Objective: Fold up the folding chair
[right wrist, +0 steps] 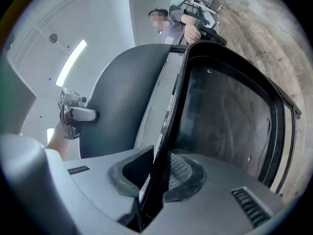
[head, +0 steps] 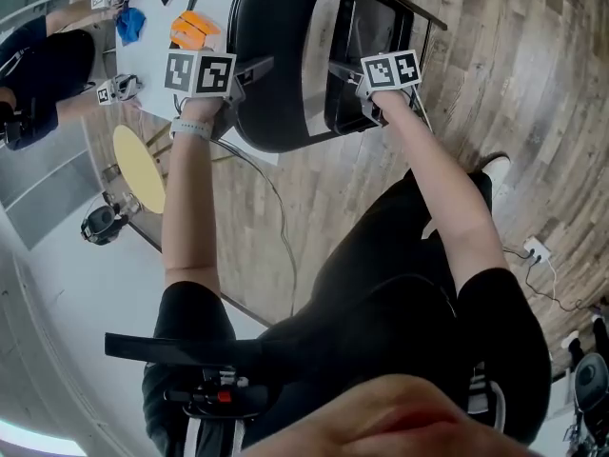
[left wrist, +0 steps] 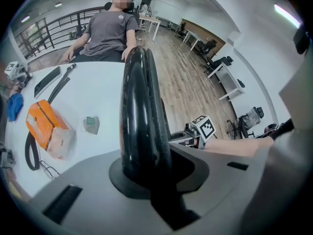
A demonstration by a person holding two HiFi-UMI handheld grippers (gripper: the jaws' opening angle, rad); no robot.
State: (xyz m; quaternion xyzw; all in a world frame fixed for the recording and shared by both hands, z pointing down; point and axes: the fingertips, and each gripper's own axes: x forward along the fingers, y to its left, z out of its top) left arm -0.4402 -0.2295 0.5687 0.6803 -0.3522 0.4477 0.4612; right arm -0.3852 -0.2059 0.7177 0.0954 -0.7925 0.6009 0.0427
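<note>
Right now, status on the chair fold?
Left gripper shut on folding chair shell. Right gripper shut on its frame edge. White table close beside chair.

My left gripper [head: 245, 72] and right gripper [head: 344, 72] are grey, each with a cube [head: 200, 72] of black-and-white square markers. Pads [right wrist: 183, 173] are dark and ribbed. Thin cable [head: 278, 208] trails from the left one. White band [head: 193, 128] on my left wrist. I wear a black short-sleeved top [head: 495, 322], black trousers [head: 400, 227], dark shoe [head: 493, 165].
</note>
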